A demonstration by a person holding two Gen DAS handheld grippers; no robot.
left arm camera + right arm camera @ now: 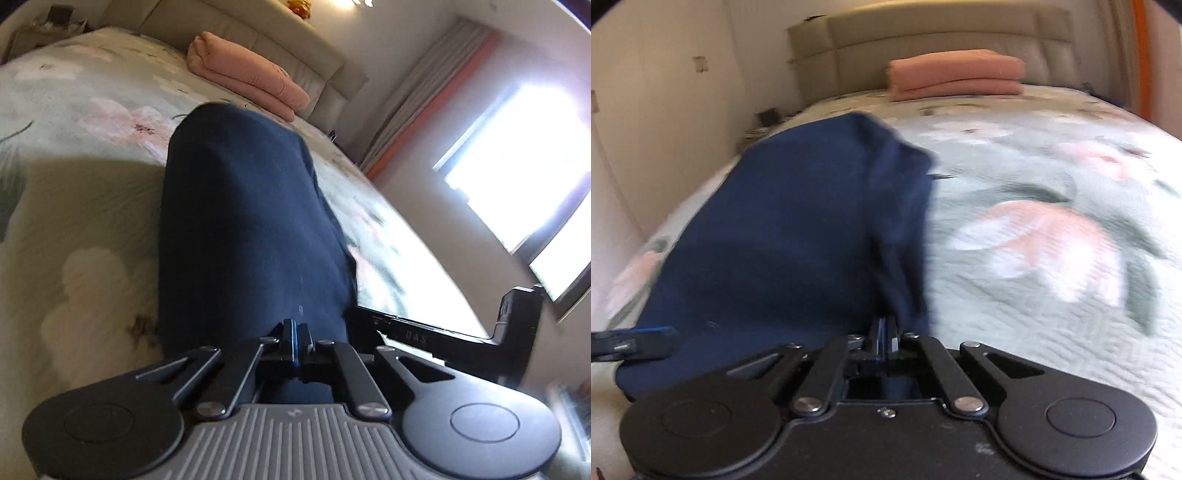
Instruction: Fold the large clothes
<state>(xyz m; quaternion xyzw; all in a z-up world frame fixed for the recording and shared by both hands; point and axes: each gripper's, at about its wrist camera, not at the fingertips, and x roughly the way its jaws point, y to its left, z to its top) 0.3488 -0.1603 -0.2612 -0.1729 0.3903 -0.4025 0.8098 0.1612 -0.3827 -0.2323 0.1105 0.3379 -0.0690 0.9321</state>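
Observation:
A large navy blue garment (243, 229) lies stretched along the floral bedspread (74, 206), running away from me toward the headboard. My left gripper (294, 334) is shut on the garment's near edge. My right gripper (885, 332) is shut on the same garment (790, 240) at its near right edge, where the cloth bunches into a ridge. The right gripper also shows in the left wrist view (443, 338), just right of the left one. The left gripper's fingers show at the left edge of the right wrist view (631, 341). Both views are blurred by motion.
A folded pink blanket (247, 77) (955, 74) lies at the head of the bed against the beige padded headboard (942, 33). A bright window (517, 177) with curtains is on the right. A wall (646, 129) runs close along the bed's left side.

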